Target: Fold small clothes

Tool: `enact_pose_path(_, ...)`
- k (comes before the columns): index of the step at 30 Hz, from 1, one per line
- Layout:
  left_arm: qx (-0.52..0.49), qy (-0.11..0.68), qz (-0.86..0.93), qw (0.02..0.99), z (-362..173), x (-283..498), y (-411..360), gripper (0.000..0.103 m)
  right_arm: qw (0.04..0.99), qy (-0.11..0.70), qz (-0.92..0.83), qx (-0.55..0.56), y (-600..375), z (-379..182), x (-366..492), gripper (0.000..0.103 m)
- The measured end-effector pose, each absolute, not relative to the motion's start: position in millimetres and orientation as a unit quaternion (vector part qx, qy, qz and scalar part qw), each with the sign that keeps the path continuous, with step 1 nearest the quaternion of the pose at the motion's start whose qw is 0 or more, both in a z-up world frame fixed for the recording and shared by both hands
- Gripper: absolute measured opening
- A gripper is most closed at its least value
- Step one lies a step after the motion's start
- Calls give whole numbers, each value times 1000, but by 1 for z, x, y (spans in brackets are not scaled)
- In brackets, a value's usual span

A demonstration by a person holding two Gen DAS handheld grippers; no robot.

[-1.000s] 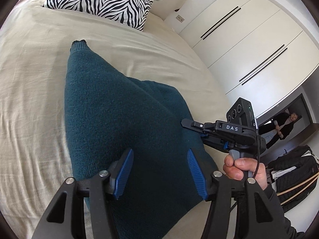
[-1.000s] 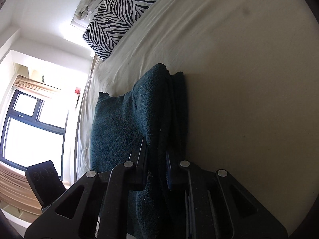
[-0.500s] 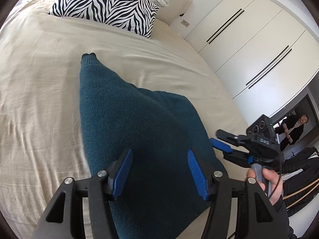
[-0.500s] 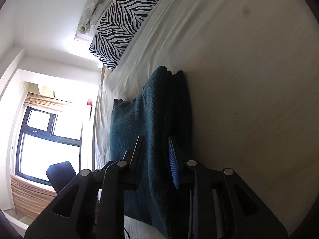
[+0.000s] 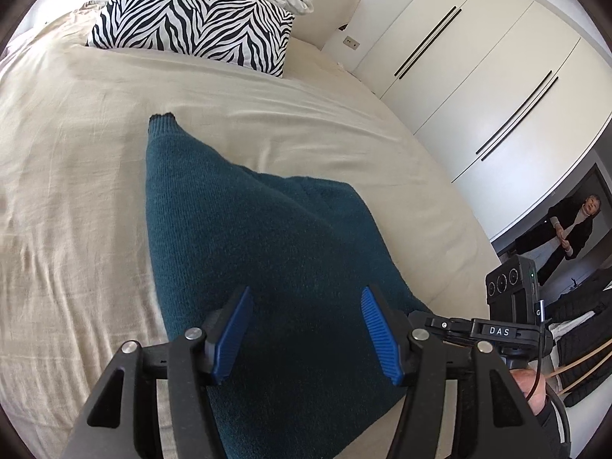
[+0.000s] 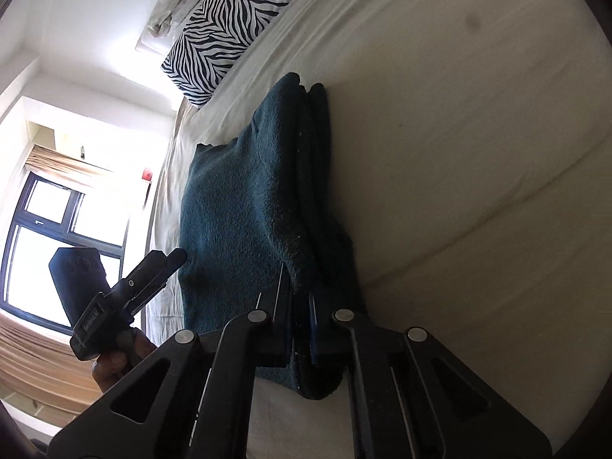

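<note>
The teal sweater (image 5: 260, 267) lies along the bed (image 5: 69, 176), its long axis toward the headboard edge, near corner apparently pinched in the right gripper (image 6: 300, 319) while the left gripper (image 5: 306, 334) hovers wide over the near hem.

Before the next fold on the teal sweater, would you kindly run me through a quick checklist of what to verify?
1. Right gripper shut on the sweater edge: ok.
2. Left gripper open, holding nothing: ok.
3. All stacked layers caught in the right gripper: cannot tell.
4. Sleeve cuff lying flat on the bedsheet: ok.
5. Zebra pillow apart from the sweater: ok.
</note>
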State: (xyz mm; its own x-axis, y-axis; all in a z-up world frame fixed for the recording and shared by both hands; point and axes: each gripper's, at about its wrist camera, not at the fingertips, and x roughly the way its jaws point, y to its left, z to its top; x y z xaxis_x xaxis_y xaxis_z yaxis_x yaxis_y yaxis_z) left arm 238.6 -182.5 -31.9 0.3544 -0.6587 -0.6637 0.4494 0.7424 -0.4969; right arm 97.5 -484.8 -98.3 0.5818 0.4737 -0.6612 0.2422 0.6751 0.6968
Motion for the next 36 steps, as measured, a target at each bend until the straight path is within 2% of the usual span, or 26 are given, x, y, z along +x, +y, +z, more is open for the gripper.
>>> enact_pose_path(5, -83, 454, -333, 822, -28, 267, -205, 62, 793, 453, 75, 400, -493, -107, 90, 4)
enact_pose_path(13, -26, 477, -309, 822, -64, 298, -225, 58, 791, 450, 89, 404, -495, -112, 100, 4)
enact_pose_path(16, -23, 466, -313, 827, -69, 294, -225, 58, 795, 466, 62, 383, -498, -95, 106, 10)
enact_pose_path(21, -28, 453, -313, 834, -73, 289, -223, 57, 833, 411, 61, 366, -501, -41, 140, 11)
enact_pose_path(24, -9, 445, -302, 843, -74, 284, -230, 58, 833, 416, 94, 352, -480, -29, 189, 11)
enact_pose_path(29, 8, 438, -293, 850, -76, 282, -235, 59, 814, 460, 65, 349, -467, -73, 264, 11)
enact_pose_path(30, 14, 437, -290, 851, -77, 282, -237, 59, 815, 467, 44, 339, -470, -87, 270, 6)
enact_pose_path(32, 22, 434, -286, 854, -77, 281, -240, 59, 817, 442, 64, 365, -483, -104, 273, 0)
enact_pose_path(36, 28, 432, -286, 855, -78, 280, -242, 60, 815, 427, 64, 386, -497, -106, 262, 0)
